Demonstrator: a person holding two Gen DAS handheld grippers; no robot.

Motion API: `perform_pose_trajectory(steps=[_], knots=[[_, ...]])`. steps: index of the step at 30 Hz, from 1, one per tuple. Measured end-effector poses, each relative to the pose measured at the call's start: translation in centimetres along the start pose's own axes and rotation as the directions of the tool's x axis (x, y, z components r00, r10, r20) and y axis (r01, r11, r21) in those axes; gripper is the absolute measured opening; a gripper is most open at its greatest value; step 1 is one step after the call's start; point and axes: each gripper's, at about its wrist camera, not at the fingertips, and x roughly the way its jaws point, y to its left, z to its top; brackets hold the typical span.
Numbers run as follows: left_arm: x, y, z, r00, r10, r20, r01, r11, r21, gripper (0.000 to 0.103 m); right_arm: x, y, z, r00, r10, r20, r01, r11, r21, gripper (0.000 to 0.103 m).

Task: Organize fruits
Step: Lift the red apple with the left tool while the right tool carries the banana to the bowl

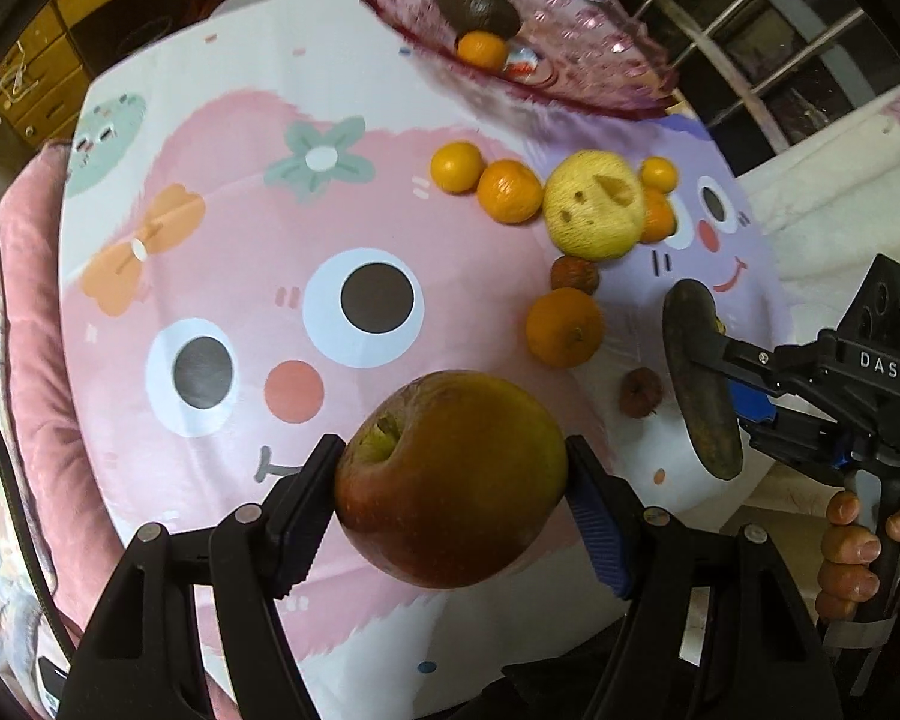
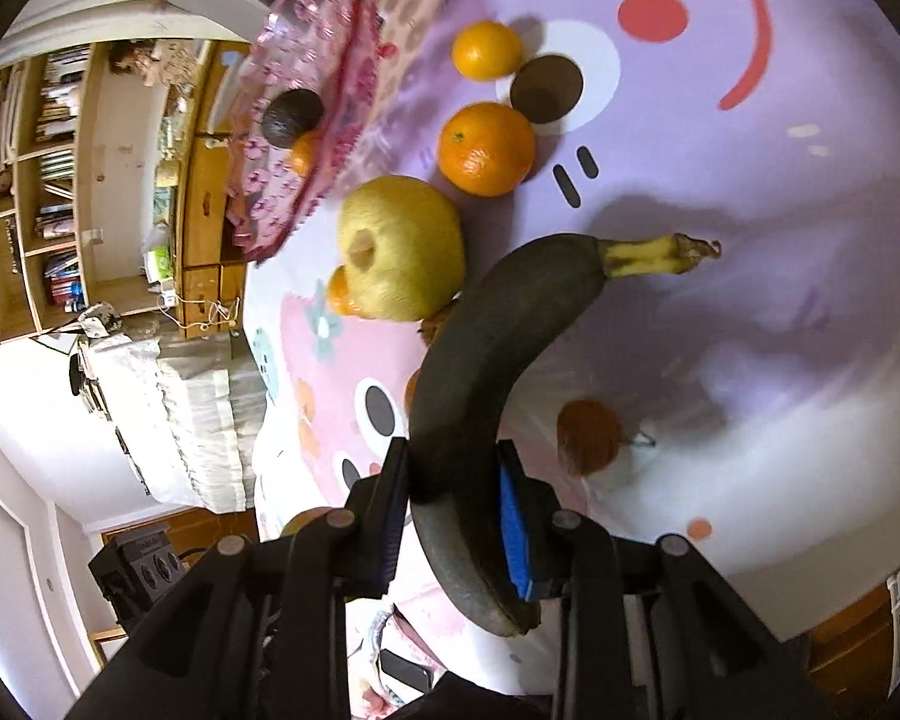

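Two fruits gripped, two in the pink glass dish [image 1: 594,24].
Dish at 12 o'clock holds an avocado [image 1: 477,11] and orange [image 1: 481,51]; left gripper [image 1: 453,468] clamps an apple [image 1: 450,477], right gripper [image 2: 453,516] a blackened banana [image 2: 480,372].

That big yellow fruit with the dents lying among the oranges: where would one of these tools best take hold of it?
Grip the yellow fruit across its round middle, coming from above. Oranges crowd its sides, so a level approach would likely bump them. Its dented face looks soft; place the pads on the smooth flanks. Both tools are full now.
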Motion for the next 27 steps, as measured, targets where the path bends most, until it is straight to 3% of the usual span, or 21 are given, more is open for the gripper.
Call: perform_pose_trajectory(steps=[9, 19, 27], knots=[[-4.9, -0.2, 0.3, 0.995, -0.025, 0.096, 0.022, 0.999, 0.033, 0.071, -4.2, 1.7, -2.3, 0.994, 0.034, 0.101, -0.031, 0.999, -0.037, 0.027], [-8.5, -1.5, 2.6, 0.985, -0.032, 0.170, 0.031, 0.999, 0.008, 0.071, -7.4, 5.5, 0.2, 0.989, 0.051, 0.136, -0.029, 0.987, -0.159, 0.027], [-9.7, -3.4, 6.4, 0.974, 0.001, 0.226, 0.009, 0.999, -0.044, 0.071, -8.6, 9.4, 4.0, 0.993, 0.065, 0.100, -0.034, 0.956, -0.291, 0.027]])
